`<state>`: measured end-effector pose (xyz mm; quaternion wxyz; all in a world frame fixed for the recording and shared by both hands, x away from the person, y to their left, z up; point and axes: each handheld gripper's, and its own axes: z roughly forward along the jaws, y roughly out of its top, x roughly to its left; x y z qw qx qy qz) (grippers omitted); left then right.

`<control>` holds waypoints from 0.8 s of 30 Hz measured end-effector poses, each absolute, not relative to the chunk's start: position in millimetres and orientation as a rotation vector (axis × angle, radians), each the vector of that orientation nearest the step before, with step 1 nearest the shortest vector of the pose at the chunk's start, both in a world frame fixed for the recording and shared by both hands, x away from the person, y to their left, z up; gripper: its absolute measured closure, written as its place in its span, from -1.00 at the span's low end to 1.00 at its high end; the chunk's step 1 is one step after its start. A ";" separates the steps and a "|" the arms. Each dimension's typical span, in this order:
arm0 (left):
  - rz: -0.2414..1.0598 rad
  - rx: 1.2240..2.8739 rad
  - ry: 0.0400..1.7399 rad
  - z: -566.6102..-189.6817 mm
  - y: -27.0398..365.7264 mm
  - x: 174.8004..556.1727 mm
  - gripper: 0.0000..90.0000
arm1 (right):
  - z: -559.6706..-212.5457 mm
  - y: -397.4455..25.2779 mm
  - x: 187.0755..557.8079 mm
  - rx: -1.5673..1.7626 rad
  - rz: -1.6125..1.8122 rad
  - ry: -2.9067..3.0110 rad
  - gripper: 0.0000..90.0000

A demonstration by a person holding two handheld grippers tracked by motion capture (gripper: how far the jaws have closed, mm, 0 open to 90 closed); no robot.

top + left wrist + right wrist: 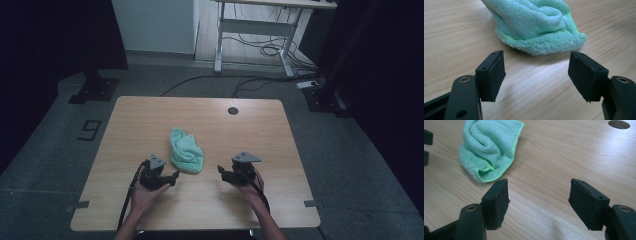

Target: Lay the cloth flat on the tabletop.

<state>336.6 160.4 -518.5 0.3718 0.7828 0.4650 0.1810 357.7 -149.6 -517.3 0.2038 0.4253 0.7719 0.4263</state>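
Cloth: I see a crumpled green cloth (pixel 186 151) lying just ahead of my left tongs (pixel 172 176) and ahead and to the inner side of my right tongs (pixel 221 171), touching neither.
Left tongs: spread wide, nothing between the pads (pixel 495 72); the cloth's rolled hem (pixel 544 45) lies just past the tips.
Right tongs: also spread wide and empty, farther from the cloth (pixel 490 150).
Handling: I judge it light, soft and limp; it will sag and unfold when lifted, not slip or break.
Where to grip: I'd pinch the thick near hem or a corner, pads low against the wood.
Surface: pale wooden table (pixel 260 135), smooth, with a round cable hole (pixel 233 110) at the far edge.
Room: dim, grey floor, a desk (pixel 260 25) with loose cables beyond.
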 end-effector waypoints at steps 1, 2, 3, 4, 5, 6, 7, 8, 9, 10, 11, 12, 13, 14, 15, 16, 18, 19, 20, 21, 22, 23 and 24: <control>0.461 2.008 1.195 -519.2 159.3 338.8 -0.33 | -517.4 -149.3 358.2 1.189 1.192 2.154 -0.28; 0.458 2.007 1.196 -519.6 158.7 340.3 -0.33 | -517.6 -149.0 359.3 1.191 1.197 2.154 -0.28; 0.457 2.001 1.198 -520.0 158.2 341.4 -0.33 | -517.5 -148.8 360.1 1.193 1.202 2.156 -0.28; 0.452 1.998 1.201 -520.5 157.7 342.5 -0.33 | -517.1 -148.3 360.9 1.196 1.204 2.157 -0.28; 0.447 1.998 1.202 -521.1 157.3 343.5 -0.33 | -516.5 -148.0 361.6 1.191 1.208 2.157 -0.28; 0.445 1.998 1.203 -521.7 156.9 344.1 -0.33 | -515.7 -147.4 362.3 1.189 1.214 2.157 -0.27; 0.445 2.000 1.201 -522.3 156.4 345.0 -0.33 | -515.1 -146.9 363.0 1.185 1.218 2.157 -0.27; 0.446 1.999 1.203 -523.3 155.6 346.2 -0.33 | -514.1 -146.0 363.8 1.182 1.222 2.159 -0.27; 0.440 1.997 1.204 -523.8 155.2 347.2 -0.33 | -512.9 -144.7 365.1 1.179 1.225 2.160 -0.27; 0.437 1.993 1.206 -524.0 154.8 348.1 -0.33 | -512.1 -143.6 366.3 1.174 1.226 2.162 -0.27; 0.436 1.990 1.205 -524.3 154.4 349.0 -0.33 | -510.9 -141.6 368.6 1.166 1.227 2.162 -0.26; 0.437 1.991 1.205 -524.6 153.8 350.4 -0.33 | -510.9 -141.6 368.6 1.166 1.227 2.162 -0.26; 0.439 1.996 1.206 -524.9 152.9 352.2 -0.34 | -510.6 -140.7 369.7 1.163 1.231 2.159 -0.25; 0.441 1.998 1.207 -525.2 152.1 354.3 -0.34 | -510.6 -139.7 371.4 1.167 1.233 2.159 -0.25; 0.440 1.998 1.207 -525.2 151.3 356.1 -0.34 | -510.9 -138.0 375.0 1.168 1.233 2.165 -0.25; 0.441 2.000 1.205 -525.1 150.5 357.9 -0.34 | -510.9 -138.0 375.0 1.168 1.233 2.165 -0.25; 0.441 2.006 1.203 -525.2 149.0 361.6 -0.34 | -510.9 -136.3 379.0 1.172 1.236 2.160 -0.24; 0.439 2.005 1.203 -525.2 148.4 362.3 -0.34 | -510.8 -135.6 380.7 1.174 1.240 2.160 -0.24; 0.438 2.005 1.201 -525.2 147.8 362.9 -0.34 | -510.8 -135.1 382.0 1.172 1.241 2.160 -0.24; 0.440 2.008 1.197 -524.9 147.2 363.0 -0.34 | -510.8 -134.3 383.6 1.171 1.247 2.161 -0.22; 0.440 2.010 1.195 -524.6 147.0 363.0 -0.34 | -510.9 -133.2 386.2 1.171 1.249 2.162 -0.22; 0.440 2.009 1.194 -524.4 146.6 362.9 -0.34 | -511.2 -132.4 388.0 1.168 1.252 2.162 -0.20; 0.442 2.007 1.194 -524.1 146.5 362.7 -0.34 | -511.6 -131.5 390.1 1.168 1.261 2.164 -0.17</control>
